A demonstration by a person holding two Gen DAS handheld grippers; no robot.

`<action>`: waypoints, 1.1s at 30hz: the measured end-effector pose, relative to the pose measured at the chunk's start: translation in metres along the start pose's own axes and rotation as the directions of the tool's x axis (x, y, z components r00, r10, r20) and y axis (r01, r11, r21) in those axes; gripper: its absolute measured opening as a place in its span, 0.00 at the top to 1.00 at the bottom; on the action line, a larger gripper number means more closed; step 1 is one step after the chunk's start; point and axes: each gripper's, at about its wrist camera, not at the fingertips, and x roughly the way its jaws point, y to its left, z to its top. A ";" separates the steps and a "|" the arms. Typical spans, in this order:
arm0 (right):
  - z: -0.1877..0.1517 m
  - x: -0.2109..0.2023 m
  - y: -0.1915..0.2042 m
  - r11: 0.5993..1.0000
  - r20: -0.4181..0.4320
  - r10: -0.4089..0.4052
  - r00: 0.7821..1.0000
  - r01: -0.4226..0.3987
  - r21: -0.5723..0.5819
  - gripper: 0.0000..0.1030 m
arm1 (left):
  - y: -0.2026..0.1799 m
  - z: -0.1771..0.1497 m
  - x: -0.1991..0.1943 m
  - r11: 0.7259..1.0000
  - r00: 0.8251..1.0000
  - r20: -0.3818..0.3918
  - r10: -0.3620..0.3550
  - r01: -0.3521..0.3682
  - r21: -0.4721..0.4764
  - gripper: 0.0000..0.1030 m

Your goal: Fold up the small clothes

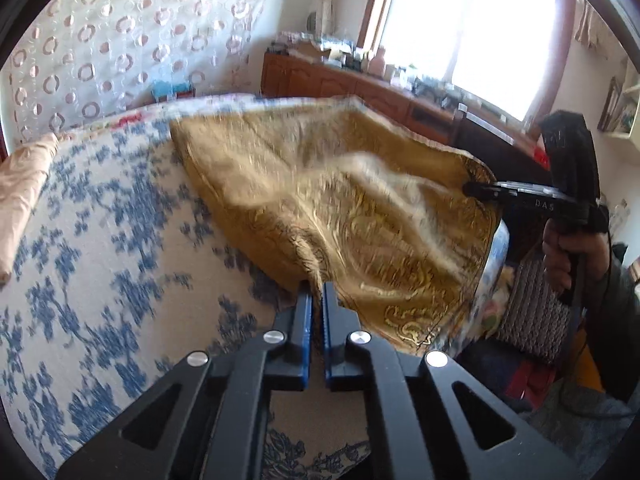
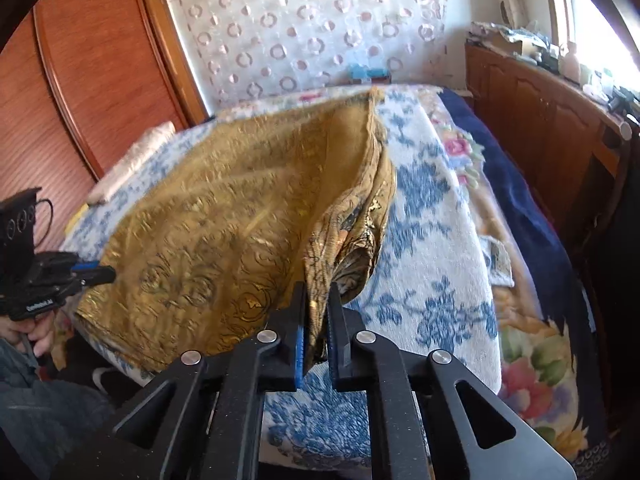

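A gold patterned cloth (image 1: 328, 200) lies spread over the bed's blue-and-white floral cover (image 1: 100, 220), partly lifted off it. My left gripper (image 1: 316, 292) is shut on the cloth's near edge, a pinch of fabric standing between its blue pads. In the left wrist view my right gripper (image 1: 470, 190) grips the cloth's far right corner, held by a hand. In the right wrist view my right gripper (image 2: 318, 296) is shut on a bunched fold of the gold cloth (image 2: 224, 232). My left gripper (image 2: 106, 274) bites the cloth's left corner there.
A wooden cabinet (image 2: 540, 120) with clutter on top runs under a bright window (image 1: 472, 20) on the right. A patterned curtain (image 2: 304, 28) hangs behind the bed. A wooden wardrobe (image 2: 88, 64) stands at left. A floral blanket (image 2: 532, 352) drapes the bed's right side. A peach pillow (image 1: 24, 184) lies at left.
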 end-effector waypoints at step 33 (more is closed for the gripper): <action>0.194 0.133 -0.025 0.997 0.096 -0.052 0.994 0.056 -0.044 0.92 | 0.126 0.163 0.086 0.982 0.991 0.033 0.129 -0.123 -0.144 0.98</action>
